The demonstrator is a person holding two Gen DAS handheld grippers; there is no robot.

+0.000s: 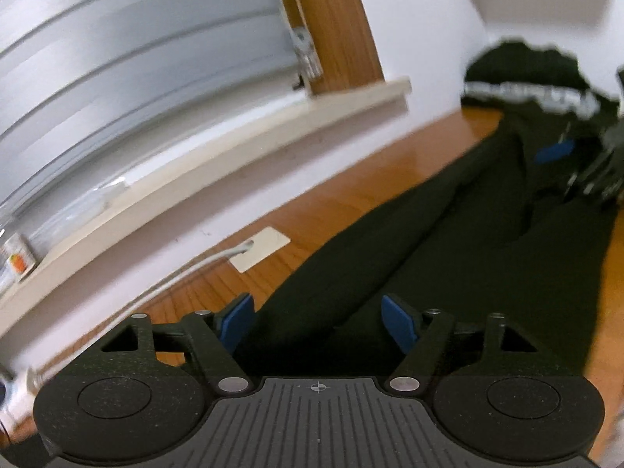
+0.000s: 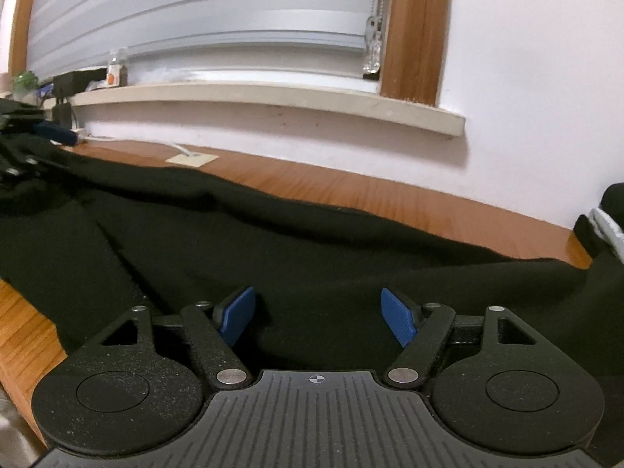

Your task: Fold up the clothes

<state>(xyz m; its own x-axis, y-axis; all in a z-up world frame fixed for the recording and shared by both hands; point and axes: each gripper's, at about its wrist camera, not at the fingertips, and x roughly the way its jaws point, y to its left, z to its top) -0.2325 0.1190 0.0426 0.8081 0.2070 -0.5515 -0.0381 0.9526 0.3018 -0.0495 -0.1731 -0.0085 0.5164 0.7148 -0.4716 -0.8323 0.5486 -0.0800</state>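
A black garment [image 1: 448,241] lies stretched out on the wooden table [image 1: 339,195], running from under my left gripper [image 1: 318,323] to a heap with a white-lettered band [image 1: 526,97] at the far right. The left gripper is open above the cloth, with nothing pressed between its blue pads. In the right wrist view the same black garment [image 2: 312,257] spreads across the table [image 2: 390,195]. My right gripper [image 2: 318,319] hangs open over it, gripping nothing. Each view shows the other tool at its edge, with one blue pad [image 1: 553,152] at the right and one blue pad [image 2: 54,132] at the left.
A white wall with a pale window sill [image 2: 273,95] and a lowered blind [image 2: 202,11] runs along the table's far edge. A white cable plate [image 2: 192,159] with a cord lies on the wood near the wall. A small bottle [image 2: 117,66] stands on the sill.
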